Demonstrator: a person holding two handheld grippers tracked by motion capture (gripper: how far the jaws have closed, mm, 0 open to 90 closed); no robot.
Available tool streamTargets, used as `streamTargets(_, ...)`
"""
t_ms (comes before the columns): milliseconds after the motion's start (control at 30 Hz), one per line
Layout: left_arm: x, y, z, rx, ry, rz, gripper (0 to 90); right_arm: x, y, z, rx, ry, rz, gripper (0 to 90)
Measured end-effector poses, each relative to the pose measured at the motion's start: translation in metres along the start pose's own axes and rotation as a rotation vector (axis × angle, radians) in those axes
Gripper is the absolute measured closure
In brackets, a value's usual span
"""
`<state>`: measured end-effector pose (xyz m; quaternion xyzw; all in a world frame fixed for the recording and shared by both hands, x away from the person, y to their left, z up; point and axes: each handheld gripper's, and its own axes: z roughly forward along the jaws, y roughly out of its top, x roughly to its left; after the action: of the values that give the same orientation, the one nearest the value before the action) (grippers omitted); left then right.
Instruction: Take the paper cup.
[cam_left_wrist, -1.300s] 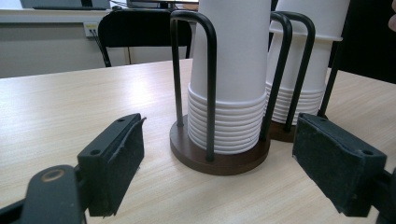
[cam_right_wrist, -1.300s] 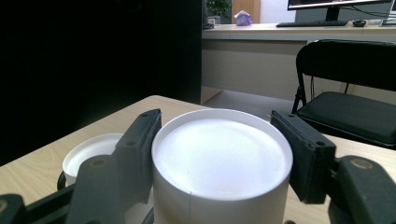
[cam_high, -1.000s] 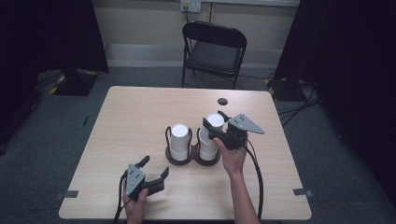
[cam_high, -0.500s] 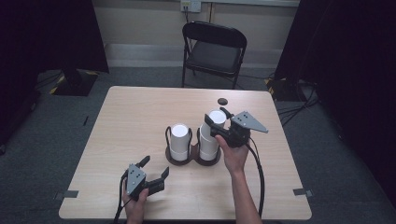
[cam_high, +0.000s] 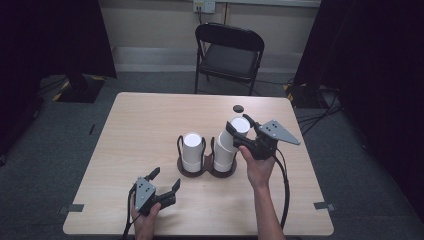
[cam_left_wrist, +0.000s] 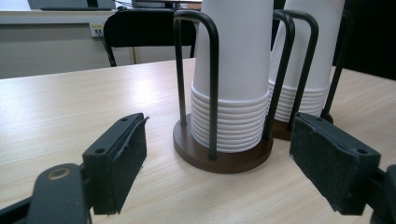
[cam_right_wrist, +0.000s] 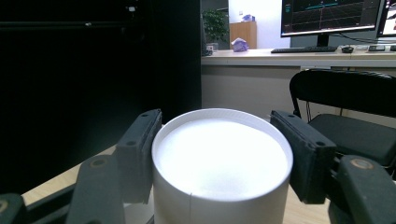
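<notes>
1. The right gripper (cam_high: 239, 134) has its two black padded jaws clamped on the top white paper cup (cam_high: 234, 134), which sits upside down with its flat base up. The right gripper view shows it best: both pads (cam_right_wrist: 140, 154) press against the sides of the cup (cam_right_wrist: 222, 168) just under the rim of the base.

2. That cup is lifted partway and tilted off the right-hand stack of white paper cups (cam_high: 224, 159). The stack sits in the right half of the dark wooden two-post cup holder with black wire loops (cam_high: 206, 170), roughly mid-table.

3. The left-hand stack of white cups (cam_high: 192, 150) stands in the other half of the holder and looks untouched.

4. The left gripper (cam_high: 165, 181) rests low on the light wooden table (cam_high: 135, 125) near the front edge, jaws spread wide with nothing between them. It points at the holder base (cam_left_wrist: 224, 158) but stays apart from it.

5. So I'd say this is the peel-one-cup-off-the-stack step, about midway through the lift.

6. Next move, my guess: keep pulling up until the cup clears the wire loops, and watch that a second cup doesn't ride along with it. If the holder starts lifting too, the free gripper could pin its base down.

7. Also there: a small dark round disc (cam_high: 238, 108) at the far side of the table, and a black folding chair (cam_high: 227, 52) behind.
</notes>
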<state>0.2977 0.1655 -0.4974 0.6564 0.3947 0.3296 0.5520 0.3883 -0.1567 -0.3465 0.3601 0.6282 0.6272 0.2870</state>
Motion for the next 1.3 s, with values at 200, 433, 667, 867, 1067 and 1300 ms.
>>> streamTargets(200,0.001,0.001,-0.002,0.001,-0.075,-0.020,18.9,-0.005,-0.001,-0.021,-0.019,0.003,0.046,36.2)
streamTargets(433,0.002,0.002,-0.006,-0.006,-0.142,-0.066,20.4,-0.007,-0.007,-0.040,-0.050,0.007,0.103,36.2)
streamTargets(667,0.000,0.004,-0.005,-0.005,-0.195,-0.096,20.7,0.000,-0.016,-0.052,-0.041,0.022,0.133,36.3)
streamTargets(867,-0.005,0.006,-0.003,-0.004,-0.230,-0.108,25.4,0.008,-0.031,-0.062,-0.042,0.043,0.177,36.2)
streamTargets(1067,-0.011,0.013,0.000,-0.018,-0.254,-0.087,28.7,0.013,-0.044,-0.067,-0.039,0.070,0.227,36.3)
streamTargets(1300,-0.017,0.015,0.007,-0.019,-0.311,-0.077,33.8,0.019,-0.062,-0.067,-0.037,0.099,0.292,36.3)
